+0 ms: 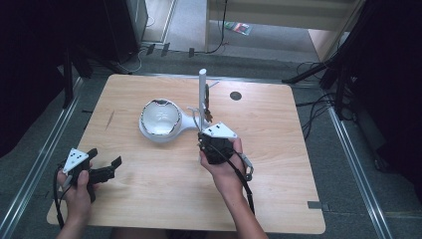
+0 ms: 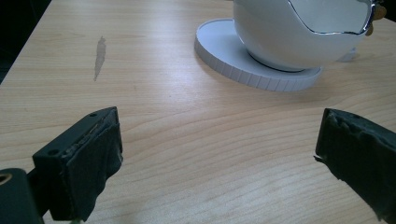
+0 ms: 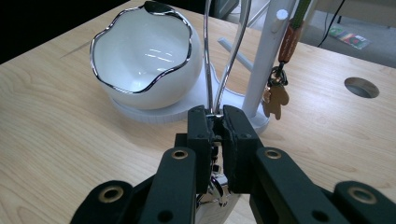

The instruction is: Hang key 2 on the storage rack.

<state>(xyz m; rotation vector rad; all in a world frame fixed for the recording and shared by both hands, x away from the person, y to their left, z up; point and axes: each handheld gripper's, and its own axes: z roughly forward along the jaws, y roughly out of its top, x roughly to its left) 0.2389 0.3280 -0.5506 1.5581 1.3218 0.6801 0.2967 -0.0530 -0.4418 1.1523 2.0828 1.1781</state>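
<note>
Right gripper (image 3: 215, 122) clamped on metal loop (image 3: 226, 70) — beside white stand (image 3: 264, 60).

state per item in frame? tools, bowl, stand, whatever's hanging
Left tool: open, nothing between jaws.
Right tool: shut on silver loop.
Silver loop: pinched at its lower end, rising upward.
White bowl: upright on its round base, looks empty.
White post: upright.
Charm: hanging beside post.

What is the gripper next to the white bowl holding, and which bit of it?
The right gripper pinches a thin silver wire loop at its bottom end, jaws shut on it. The left gripper holds nothing.
</note>
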